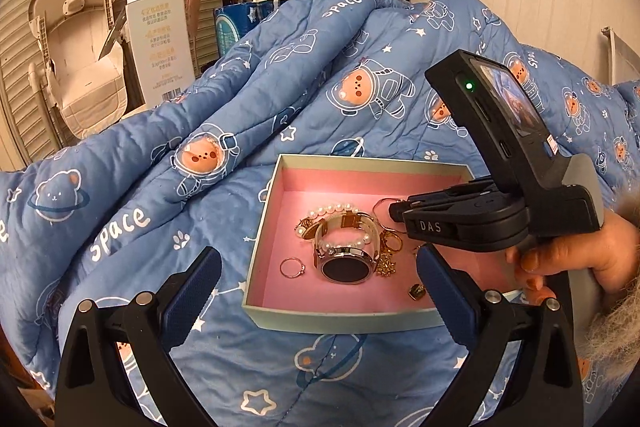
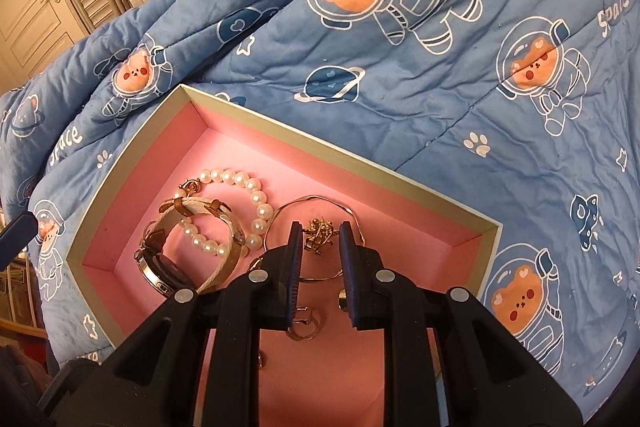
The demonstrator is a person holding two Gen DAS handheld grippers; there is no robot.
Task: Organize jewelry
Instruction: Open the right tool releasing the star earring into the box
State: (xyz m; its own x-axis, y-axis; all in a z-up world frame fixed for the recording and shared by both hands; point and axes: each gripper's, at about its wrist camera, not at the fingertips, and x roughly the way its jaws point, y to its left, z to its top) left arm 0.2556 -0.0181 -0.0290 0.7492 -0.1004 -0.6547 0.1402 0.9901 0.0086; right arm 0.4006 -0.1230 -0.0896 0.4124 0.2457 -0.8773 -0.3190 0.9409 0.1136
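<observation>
Jewelry box [image 1: 260, 227] sits on blue quilt [image 1: 160, 187]. Left view: my left gripper [image 1: 318, 293] hovers near box front, jaws wide, empty; watch [image 1: 346, 265], ring [image 1: 291, 268] inside. Right view: my right gripper [image 2: 320, 267] dips into box, jaws narrow, over gold chain clump [image 2: 318, 233]; whether pads grip it, cannot tell. Pearl bracelet [image 2: 240, 183] beside.

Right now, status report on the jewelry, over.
Left claw open, empty. Right claw nearly shut over gold chain in pink-lined box. Watch, pearl bracelet inside too. Nothing blocking.
</observation>
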